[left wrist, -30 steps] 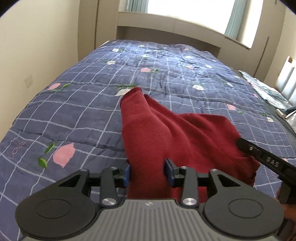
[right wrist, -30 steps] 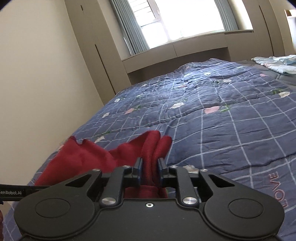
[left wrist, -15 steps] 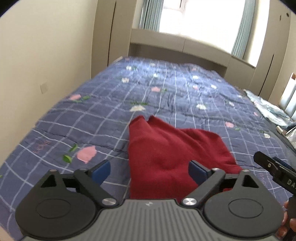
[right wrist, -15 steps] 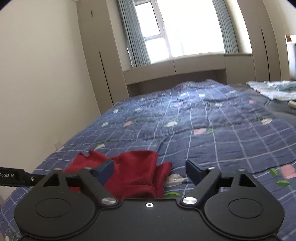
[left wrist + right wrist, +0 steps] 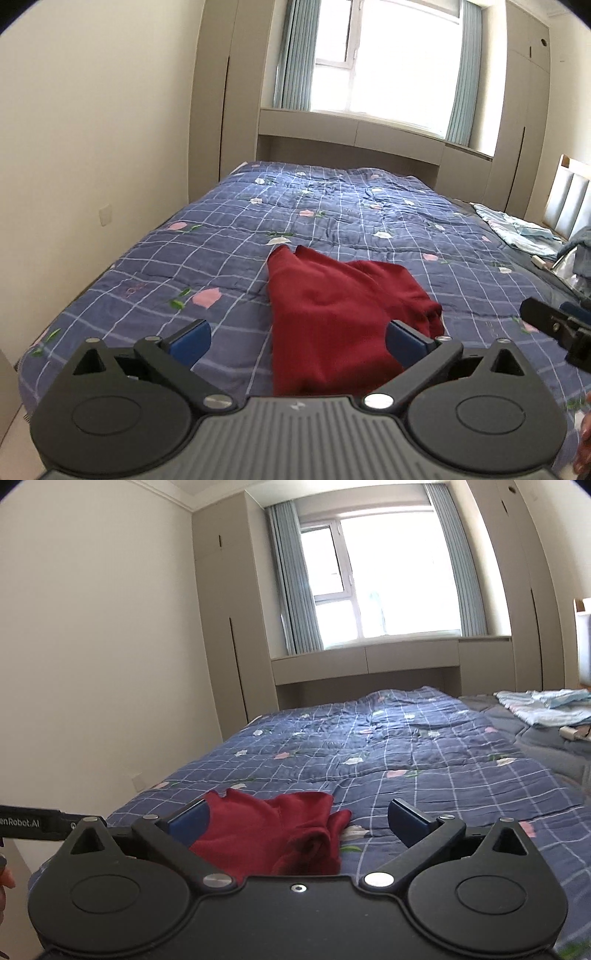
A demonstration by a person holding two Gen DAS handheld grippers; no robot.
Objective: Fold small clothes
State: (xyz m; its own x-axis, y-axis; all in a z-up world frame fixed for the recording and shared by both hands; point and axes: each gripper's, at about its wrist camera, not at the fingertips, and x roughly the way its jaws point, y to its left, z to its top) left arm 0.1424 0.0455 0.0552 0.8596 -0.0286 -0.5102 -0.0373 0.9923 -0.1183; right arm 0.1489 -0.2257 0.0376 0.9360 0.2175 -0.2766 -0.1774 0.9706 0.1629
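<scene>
**Both grippers let go; the red garment lies free on the bed**

A second ago each gripper pinched a fold of the red garment; now the left gripper and the right gripper are opening, their jaws almost at full spread, with no pad touching cloth. Both have also pulled back and lifted, so the garment sits lower and farther ahead of the jaws than before. I judge this the end of one fold, with the hands free to pick new corners or smooth the piece.

The red garment lies ahead of and below the left jaws, nearer the right-hand pad, in a loose doubled shape with a bunched edge on its right. From the right wrist view the same garment lies ahead toward the left-hand pad, its crumpled end near the middle of the gap.

On the left gripper's side bar, seen left of the right jaws, part of a label reads "enRobot.AI". Faint stitched lettering on the quilt cannot be read. Farther off, right of both jaws, pale blue clothes wait.
</scene>
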